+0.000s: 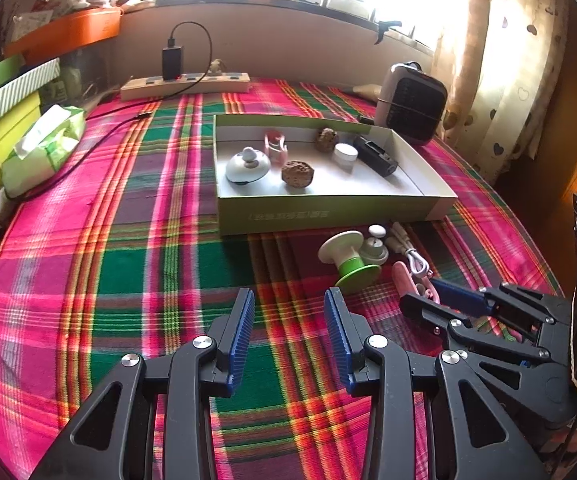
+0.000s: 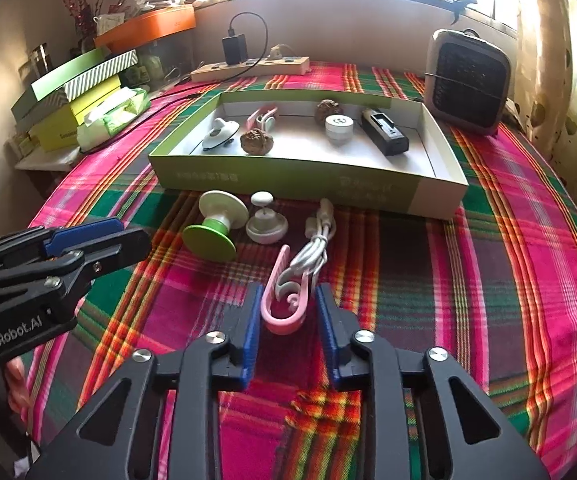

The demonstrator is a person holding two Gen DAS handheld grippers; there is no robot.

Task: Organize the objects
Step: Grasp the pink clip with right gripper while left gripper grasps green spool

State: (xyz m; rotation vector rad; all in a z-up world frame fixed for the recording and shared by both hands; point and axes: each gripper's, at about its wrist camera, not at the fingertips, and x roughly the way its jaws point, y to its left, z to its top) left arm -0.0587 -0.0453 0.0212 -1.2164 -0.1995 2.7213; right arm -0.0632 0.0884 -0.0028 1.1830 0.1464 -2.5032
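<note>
A shallow green-walled box (image 2: pixel 288 178) (image 1: pixel 328 214) on the plaid cloth holds a white knobbed lid, a pink clip, two walnuts, a white jar and a black case. In front of it lie a green-and-white spool (image 2: pixel 214 226) (image 1: pixel 348 258), a white knob (image 2: pixel 266 224), a coiled white cable (image 2: pixel 314 252) and a pink clip (image 2: pixel 284 304) (image 1: pixel 404 276). My right gripper (image 2: pixel 288 300) is open with the pink clip between its fingers, not clamped. My left gripper (image 1: pixel 290 302) is open and empty over bare cloth, left of the spool.
A small heater (image 2: pixel 468 84) stands at the back right. A power strip with a charger (image 2: pixel 248 66) lies along the back wall. Stacked green boxes and a tissue pack (image 2: pixel 112 116) sit at the left. The table edge drops off at the right.
</note>
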